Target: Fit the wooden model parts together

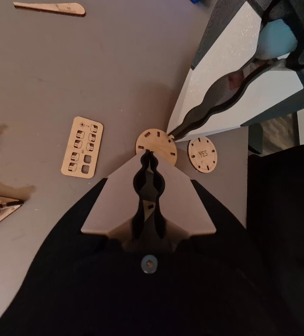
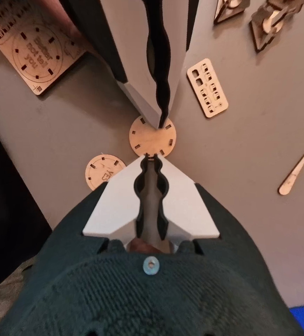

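Where the grey desk [image 1: 38, 72] spreads matte and faintly scuffed under dim, warm light, we take the plain wooden disc [image 1: 153, 143] with slots round its rim as our landmark. The left hand-held gripper [image 1: 148, 150] comes down on the disc's near side with its black pads pressed together, tips on the wood and nothing between them. The right hand-held gripper [image 2: 151, 157] meets the disc's rim from the opposite side, its jaws narrow and pinching a small pale wooden tab [image 2: 151, 159] right at the edge. Just beside the disc, on the side toward the desk's edge, lies a second slotted disc [image 1: 202, 154] bearing engraved lettering. Farther from the disc, the other way, rests a rectangular wooden card [image 1: 82, 147] of small cut-outs, most of them filled. Well beyond the disc we see a slim tapered wooden stick [image 2: 296, 171], a lettered wooden panel [image 2: 33, 54] with a ring of slots, and dark-edged wooden assemblies [image 2: 267, 23]. Past the desk's edge nearest the lettered disc, the room falls away into black shadow [image 1: 284, 200].
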### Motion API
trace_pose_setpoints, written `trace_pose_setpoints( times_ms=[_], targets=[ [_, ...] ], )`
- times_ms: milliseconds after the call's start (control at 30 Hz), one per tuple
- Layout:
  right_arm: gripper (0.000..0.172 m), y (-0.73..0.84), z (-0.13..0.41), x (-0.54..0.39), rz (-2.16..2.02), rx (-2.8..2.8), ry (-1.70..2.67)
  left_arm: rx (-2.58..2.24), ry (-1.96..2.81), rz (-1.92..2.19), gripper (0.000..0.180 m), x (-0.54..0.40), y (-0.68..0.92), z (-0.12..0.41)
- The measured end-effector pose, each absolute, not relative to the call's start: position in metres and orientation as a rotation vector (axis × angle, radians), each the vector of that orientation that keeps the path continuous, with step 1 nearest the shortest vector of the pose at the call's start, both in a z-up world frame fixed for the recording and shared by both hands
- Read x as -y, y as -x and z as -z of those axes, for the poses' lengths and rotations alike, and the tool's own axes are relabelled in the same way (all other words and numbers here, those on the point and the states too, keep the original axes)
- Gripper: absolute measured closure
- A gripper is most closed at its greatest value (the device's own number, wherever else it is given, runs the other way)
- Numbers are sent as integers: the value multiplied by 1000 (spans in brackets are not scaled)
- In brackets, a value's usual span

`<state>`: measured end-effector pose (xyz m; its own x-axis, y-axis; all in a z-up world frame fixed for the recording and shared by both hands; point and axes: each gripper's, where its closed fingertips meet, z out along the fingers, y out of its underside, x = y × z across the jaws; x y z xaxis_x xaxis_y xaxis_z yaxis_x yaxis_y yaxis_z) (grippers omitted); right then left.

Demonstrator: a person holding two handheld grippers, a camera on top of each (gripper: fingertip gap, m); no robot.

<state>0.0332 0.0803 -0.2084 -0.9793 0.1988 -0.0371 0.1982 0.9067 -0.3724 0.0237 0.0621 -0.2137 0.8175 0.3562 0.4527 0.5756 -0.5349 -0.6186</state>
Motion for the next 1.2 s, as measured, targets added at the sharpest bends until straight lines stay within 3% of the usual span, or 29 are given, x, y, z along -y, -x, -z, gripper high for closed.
trace_pose_setpoints(
  times_ms=[767, 1200],
  targets=[
    [168, -40, 215, -81, -309, 3187, 317, 733, 2158, 392, 180, -62, -24, 214],
    [166, -38, 216, -78, -379, 3163, 323, 729, 2170, 372, 180, -62, -24, 214]
  ],
)
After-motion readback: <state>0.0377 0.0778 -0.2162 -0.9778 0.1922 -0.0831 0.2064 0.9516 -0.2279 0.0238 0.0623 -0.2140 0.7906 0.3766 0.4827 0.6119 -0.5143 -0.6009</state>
